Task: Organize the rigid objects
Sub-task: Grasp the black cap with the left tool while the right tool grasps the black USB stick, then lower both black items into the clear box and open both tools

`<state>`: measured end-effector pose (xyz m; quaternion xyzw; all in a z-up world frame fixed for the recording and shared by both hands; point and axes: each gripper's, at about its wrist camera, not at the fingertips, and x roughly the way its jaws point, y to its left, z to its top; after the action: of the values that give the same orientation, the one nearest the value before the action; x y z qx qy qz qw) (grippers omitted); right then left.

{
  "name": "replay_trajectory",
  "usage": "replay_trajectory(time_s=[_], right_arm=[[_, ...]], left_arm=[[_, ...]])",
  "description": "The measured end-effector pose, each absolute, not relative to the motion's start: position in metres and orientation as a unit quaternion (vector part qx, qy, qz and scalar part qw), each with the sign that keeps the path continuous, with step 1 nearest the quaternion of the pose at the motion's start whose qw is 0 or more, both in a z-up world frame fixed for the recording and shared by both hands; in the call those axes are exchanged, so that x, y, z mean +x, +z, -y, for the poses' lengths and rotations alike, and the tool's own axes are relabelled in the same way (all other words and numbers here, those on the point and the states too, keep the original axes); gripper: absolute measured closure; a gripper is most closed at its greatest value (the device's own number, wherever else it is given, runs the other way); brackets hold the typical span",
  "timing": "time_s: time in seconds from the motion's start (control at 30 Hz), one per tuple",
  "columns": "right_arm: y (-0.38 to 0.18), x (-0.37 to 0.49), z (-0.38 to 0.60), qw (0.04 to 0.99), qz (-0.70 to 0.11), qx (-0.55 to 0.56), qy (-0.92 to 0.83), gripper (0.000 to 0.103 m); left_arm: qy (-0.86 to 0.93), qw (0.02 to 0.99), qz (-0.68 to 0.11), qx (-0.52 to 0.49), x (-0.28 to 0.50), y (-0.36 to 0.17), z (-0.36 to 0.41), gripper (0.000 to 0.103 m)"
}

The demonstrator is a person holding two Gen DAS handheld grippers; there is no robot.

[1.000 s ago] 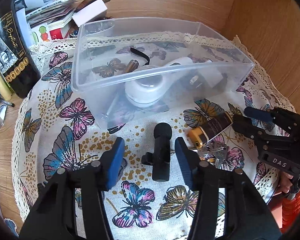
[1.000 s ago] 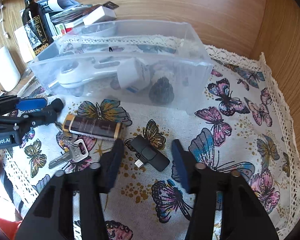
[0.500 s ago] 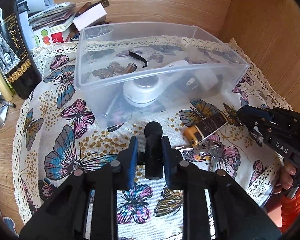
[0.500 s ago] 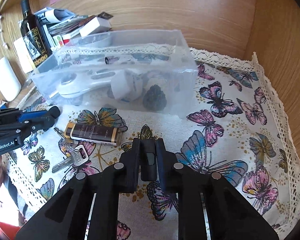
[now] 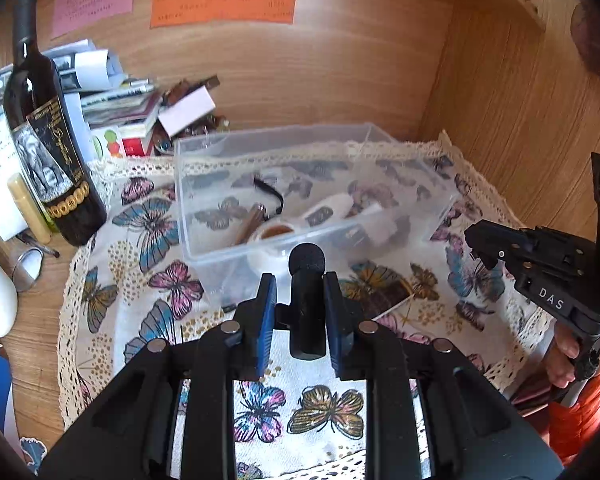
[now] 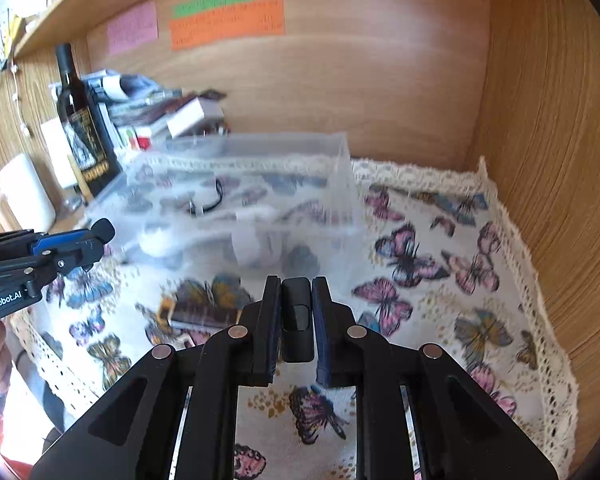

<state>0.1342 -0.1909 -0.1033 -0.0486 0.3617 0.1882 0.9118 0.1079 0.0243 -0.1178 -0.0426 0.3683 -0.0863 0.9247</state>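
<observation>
Both grippers are now clear of the butterfly-print tablecloth (image 5: 168, 236) with lace edging, each carrying a piece lifted off it within the last second. The left gripper (image 5: 300, 300) has its blue-padded fingers clamped on a small black wireless microphone with a round foam windscreen (image 5: 307, 280), which lay on the cloth between open fingers a second ago and was pinched there half a second ago. The right gripper (image 6: 296, 312) has likewise closed and risen; its fingers grip a flat black rectangular receiver unit (image 6: 297, 316), held above the cloth and in front of the clear plastic storage bin (image 5: 204, 216).

That bin sits at the middle of the cloth and already holds a white handheld device (image 5: 332, 208), a black cord (image 5: 270, 194) and other small items. Left on the cloth in front of it is a dark rectangular box with a gold end (image 6: 198, 312); the keys seen beside it earlier cannot be made out now, as the right view is blurred by motion.

Off the cloth to the left stand a dark wine bottle with a gold-trimmed label (image 5: 48, 156) and a stack of papers and booklets (image 5: 120, 100).

With both pieces secured and raised, the likely next step is to carry them over the bin's rim and release them inside.
</observation>
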Motion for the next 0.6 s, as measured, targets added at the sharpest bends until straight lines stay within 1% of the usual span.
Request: replay_trajectory(time_s=[0.27,0.43,0.6], right_arm=[[-0.07,0.142,0.184,0.93,-0.311,-0.033,0.195,0.089],[-0.058,0.153,0.175,0.933,-0.296,-0.033,0.201,0.089],[-0.05,0.165,0.167,0.936,-0.286,-0.038,0.202,0.089]], left_arm=[[-0.081,0.941,-0.322,-0.061,0.113,-0.085,-0.031,0.08],[-0.076,0.95,-0.294,-0.066,0.117,-0.066,-0.035,0.08],[-0.079,0.952,-0.287,-0.075,0.133,-0.057,-0.039,0.08]])
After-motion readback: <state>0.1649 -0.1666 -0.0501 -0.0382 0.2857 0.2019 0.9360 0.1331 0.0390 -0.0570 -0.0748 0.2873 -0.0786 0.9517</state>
